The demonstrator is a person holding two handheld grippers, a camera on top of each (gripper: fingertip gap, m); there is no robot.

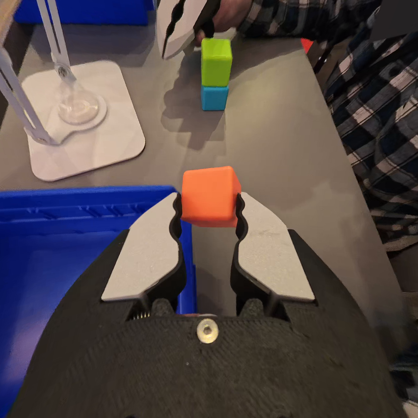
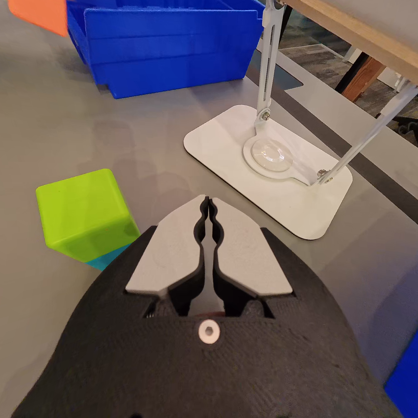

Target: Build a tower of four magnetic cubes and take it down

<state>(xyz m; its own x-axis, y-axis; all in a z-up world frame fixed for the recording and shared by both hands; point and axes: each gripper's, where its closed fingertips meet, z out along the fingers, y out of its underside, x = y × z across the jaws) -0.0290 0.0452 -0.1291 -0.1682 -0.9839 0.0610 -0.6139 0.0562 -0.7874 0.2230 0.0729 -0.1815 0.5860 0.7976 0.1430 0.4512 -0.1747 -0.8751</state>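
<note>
My left gripper [image 1: 209, 201] is shut on an orange cube [image 1: 208, 194] and holds it above the grey table, beside a blue bin. Farther off a green cube [image 1: 216, 62] stands on a blue cube [image 1: 213, 98] as a two-high stack. The right gripper shows there too [image 1: 181, 31], just behind and left of the stack's top. In the right wrist view my right gripper [image 2: 208, 200] is shut and empty, to the right of the green cube [image 2: 83, 214]; a sliver of the blue cube [image 2: 105, 261] shows beneath it. The orange cube [image 2: 43, 15] shows at the top left.
A blue bin [image 1: 67, 226] sits left of my left gripper; it also shows in the right wrist view [image 2: 167, 47]. A white stand base [image 1: 79, 126] with slanted arms sits on the table, also in the right wrist view [image 2: 269, 169]. A person's plaid sleeve [image 1: 373, 113] runs along the table's right edge. Left tips to right tips: about 25 centimetres.
</note>
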